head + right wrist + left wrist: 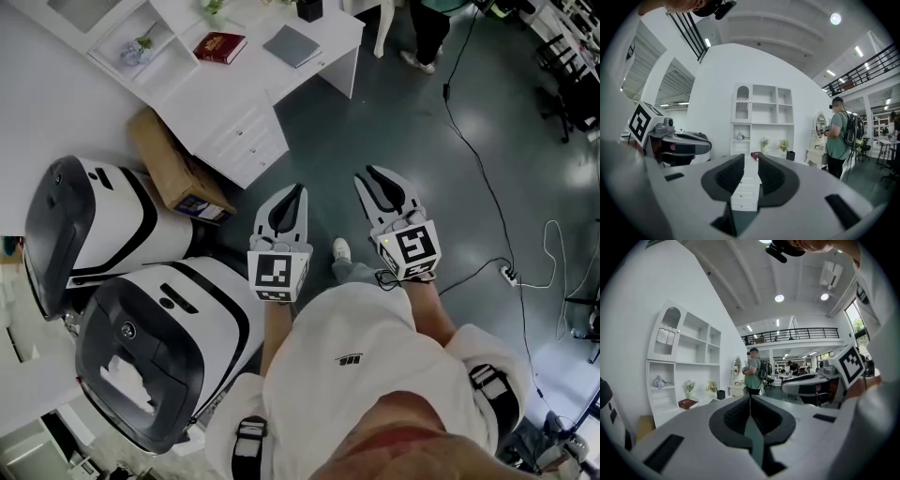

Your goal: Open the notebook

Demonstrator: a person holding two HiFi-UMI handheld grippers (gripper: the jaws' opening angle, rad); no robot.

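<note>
**Notebook closed on desk, both my grippers well off it**

Print: there is a gold stamp on the red book cover, too small to read. The small dark logo on my white top is unreadable. So is the dark label on the end of the cardboard box. The marker cubes carry only black-and-white squares.

Containers: one compartment of the shelf holds a pale bluish bunch. A black cup stands at the far edge of the desk, and I can't tell what is in it. The cardboard box leans against the desk beside its drawers, contents hidden.

The notebook is grey, thin and plain-covered. It lies shut and flat on the white desk, just right of the red book and not touching it.

On my left gripper the jaws are together with nothing pinched. On my right gripper the jaws are apart and the gap is bare, with the drawers and the red book showing far behind it. I hold both side by side over the dark floor, pointing toward the desk.
</note>
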